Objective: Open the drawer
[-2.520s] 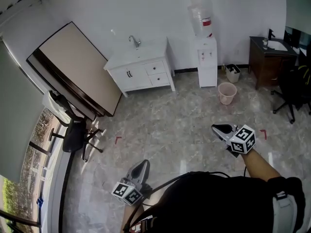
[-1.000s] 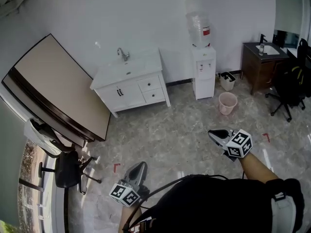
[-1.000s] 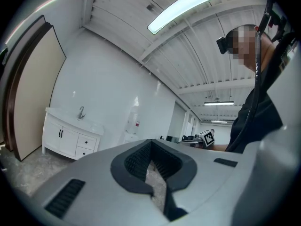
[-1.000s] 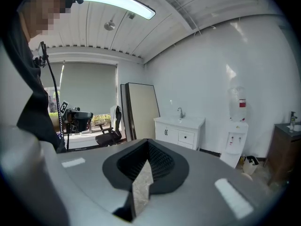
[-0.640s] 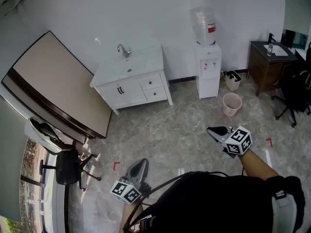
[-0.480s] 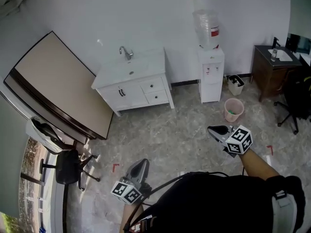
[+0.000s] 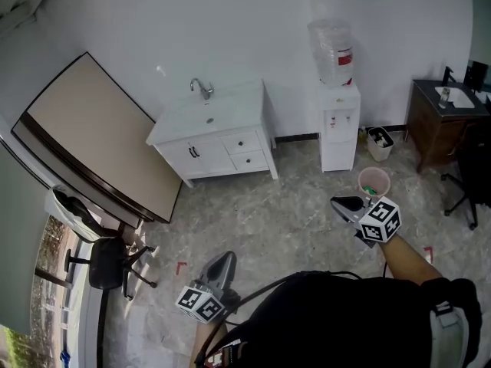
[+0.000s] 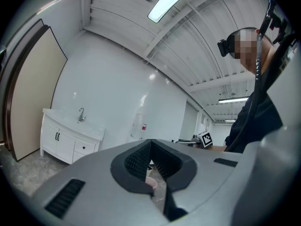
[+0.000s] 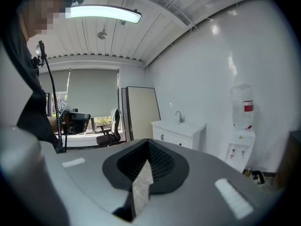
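A white vanity cabinet (image 7: 217,138) with a sink and tap stands against the far wall. On its right side are two small drawers, the upper drawer (image 7: 243,142) and the lower drawer (image 7: 249,160), both closed. The cabinet (image 8: 69,141) also shows small and far off in the left gripper view, and the cabinet (image 9: 178,132) in the right gripper view. My left gripper (image 7: 225,257) is held low near my body, shut and empty. My right gripper (image 7: 347,202) is out ahead on the right, shut and empty. Both are well short of the cabinet, over bare floor.
A water dispenser (image 7: 338,121) stands right of the cabinet, with a pink bin (image 7: 374,181) just beyond my right gripper. A large board (image 7: 98,138) leans on the left wall above an office chair (image 7: 107,261). A dark wooden desk (image 7: 439,119) stands at the far right.
The room has slid in the head view as I move: the pink bin now lies close to my right gripper. Both grippers keep their pose and stay shut.
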A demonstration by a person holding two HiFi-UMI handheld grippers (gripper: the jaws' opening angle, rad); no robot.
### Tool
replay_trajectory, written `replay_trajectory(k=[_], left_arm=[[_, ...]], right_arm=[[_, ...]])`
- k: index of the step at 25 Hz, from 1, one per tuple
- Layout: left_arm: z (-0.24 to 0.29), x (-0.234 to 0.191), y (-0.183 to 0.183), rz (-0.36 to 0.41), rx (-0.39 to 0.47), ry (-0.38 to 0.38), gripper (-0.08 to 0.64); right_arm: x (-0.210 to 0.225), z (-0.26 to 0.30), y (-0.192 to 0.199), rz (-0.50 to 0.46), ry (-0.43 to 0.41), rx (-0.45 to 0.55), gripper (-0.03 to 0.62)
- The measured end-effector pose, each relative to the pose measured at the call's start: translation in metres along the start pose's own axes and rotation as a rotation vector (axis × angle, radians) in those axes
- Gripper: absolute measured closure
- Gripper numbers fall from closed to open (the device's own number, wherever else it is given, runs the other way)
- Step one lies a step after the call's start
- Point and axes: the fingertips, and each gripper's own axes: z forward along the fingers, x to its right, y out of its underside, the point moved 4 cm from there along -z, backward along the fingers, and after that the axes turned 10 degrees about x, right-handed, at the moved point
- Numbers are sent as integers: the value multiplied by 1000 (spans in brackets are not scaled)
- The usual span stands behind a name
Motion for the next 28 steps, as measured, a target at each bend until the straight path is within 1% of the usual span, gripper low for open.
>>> replay_trajectory(k=[5, 8, 11, 14, 18, 22, 25, 28], left_arm=[[28, -7, 2, 6, -31, 7, 560], [44, -25, 3, -4, -37, 32, 560], [59, -47, 4, -17, -45, 74, 560], [69, -79, -5, -20, -51, 117, 560], [83, -132, -33, -26, -45, 169, 560], [93, -183, -56, -10, -47, 217, 560], [93, -220, -66, -8, -44, 248, 560], [91, -253, -74, -10, -47, 255, 560]], right_arm=[[27, 1, 8, 30, 33, 0, 594], [38, 9, 12, 32, 63, -3, 594], [44, 22, 14, 35, 104, -8, 594], [41, 45, 9, 21, 138, -11, 594], [36, 85, -13, -5, 185, 2, 594], [32, 131, -27, -21, 232, 20, 594], [20, 164, -30, -30, 244, 26, 594], [10, 195, -28, -36, 247, 18, 594]])
